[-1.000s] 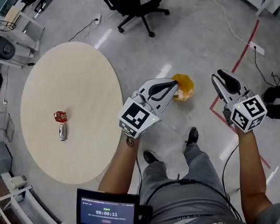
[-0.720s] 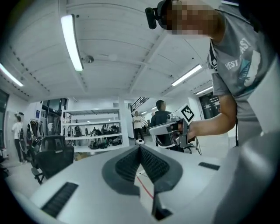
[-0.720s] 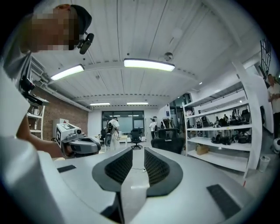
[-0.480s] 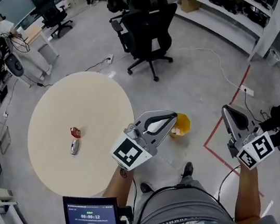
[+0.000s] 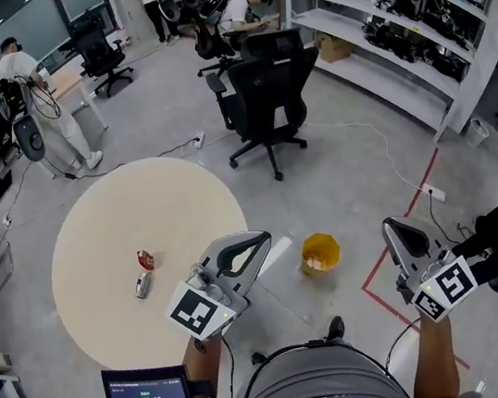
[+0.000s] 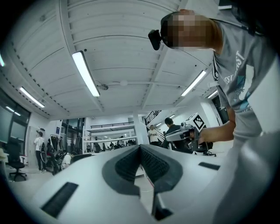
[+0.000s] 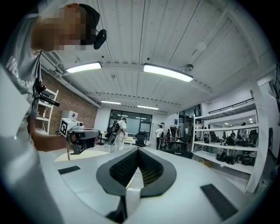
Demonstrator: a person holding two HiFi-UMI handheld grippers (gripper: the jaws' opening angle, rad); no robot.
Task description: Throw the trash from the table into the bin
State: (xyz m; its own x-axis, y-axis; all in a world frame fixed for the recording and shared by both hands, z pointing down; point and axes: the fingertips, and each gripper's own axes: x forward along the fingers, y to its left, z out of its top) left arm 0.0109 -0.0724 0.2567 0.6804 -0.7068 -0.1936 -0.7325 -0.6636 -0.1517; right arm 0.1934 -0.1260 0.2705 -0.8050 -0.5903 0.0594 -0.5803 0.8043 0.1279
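Trash, a silver can (image 5: 143,284) and a small red piece (image 5: 145,258) just behind it, lies on the round bench (image 5: 138,211). My left hand-held gripper (image 5: 262,236) hangs at the bench's near right edge, jaws together, empty. My right hand-held gripper (image 5: 392,225), well right of the bench, is closed and empty too. The yellow bin (image 5: 319,252) stands on the floor, right of the bench.

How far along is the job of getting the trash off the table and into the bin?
Done: nothing that shows; what is inside the yellow bin cannot be made out. In hand: nothing. The left gripper and right gripper are both shut and empty, off the table. Left: the red item and the silver item lie on the table, both to be binned.
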